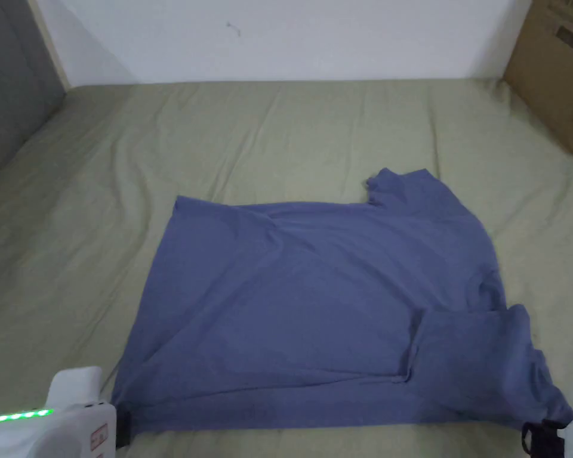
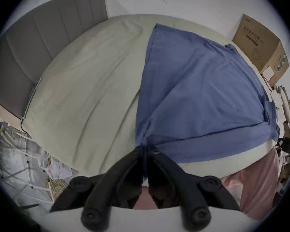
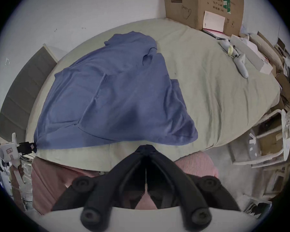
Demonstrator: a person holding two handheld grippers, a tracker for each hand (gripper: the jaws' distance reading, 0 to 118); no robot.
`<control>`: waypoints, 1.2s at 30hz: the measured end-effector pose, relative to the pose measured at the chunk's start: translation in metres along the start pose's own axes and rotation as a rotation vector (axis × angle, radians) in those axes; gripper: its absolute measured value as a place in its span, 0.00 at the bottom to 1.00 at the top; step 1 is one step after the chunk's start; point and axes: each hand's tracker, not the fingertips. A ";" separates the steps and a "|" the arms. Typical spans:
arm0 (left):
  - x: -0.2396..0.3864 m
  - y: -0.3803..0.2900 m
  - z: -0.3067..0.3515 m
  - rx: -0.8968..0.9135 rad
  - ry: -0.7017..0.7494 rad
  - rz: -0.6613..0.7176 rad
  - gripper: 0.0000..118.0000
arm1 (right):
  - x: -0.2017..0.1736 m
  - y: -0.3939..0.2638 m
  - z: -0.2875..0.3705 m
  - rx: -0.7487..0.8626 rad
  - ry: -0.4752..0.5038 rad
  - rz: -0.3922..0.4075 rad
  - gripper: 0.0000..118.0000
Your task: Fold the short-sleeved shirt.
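1. The blue shirt [image 1: 315, 298] lies spread sideways on the bed [image 1: 279, 125], hem left.
2. The left gripper [image 2: 145, 149] pinches the near-left hem corner, likely anchoring it.
3. The right gripper [image 3: 146, 147] has its jaws pressed together at the near-right sleeve edge; cloth between them: cannot tell.

**Three cameras at the near edge of the bed**

The head view looks down and forward from the bed's [image 1: 279, 119] near edge toward the far wall [image 1: 309, 36]. The left gripper view sits low at the near-left corner of the blue shirt [image 2: 199, 93], very close, facing across the bed toward the cardboard box [image 2: 261, 51]. The right gripper view sits low near the shirt's near-right edge, facing the same wall. All three share the shirt, bed, wall and box.
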 end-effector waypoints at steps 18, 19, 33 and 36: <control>-0.011 0.006 0.020 0.018 -0.022 0.003 0.03 | 0.029 0.026 -0.038 -0.076 0.001 0.020 0.01; -0.010 0.006 0.023 0.023 -0.025 0.003 0.03 | 0.029 0.026 -0.036 -0.064 -0.004 0.027 0.01; -0.003 0.106 0.036 0.118 -0.027 -0.060 0.03 | 0.014 0.123 0.002 0.096 0.042 -0.039 0.01; 0.018 0.146 0.018 0.126 -0.024 -0.091 0.03 | 0.004 0.164 -0.026 0.092 0.013 -0.001 0.01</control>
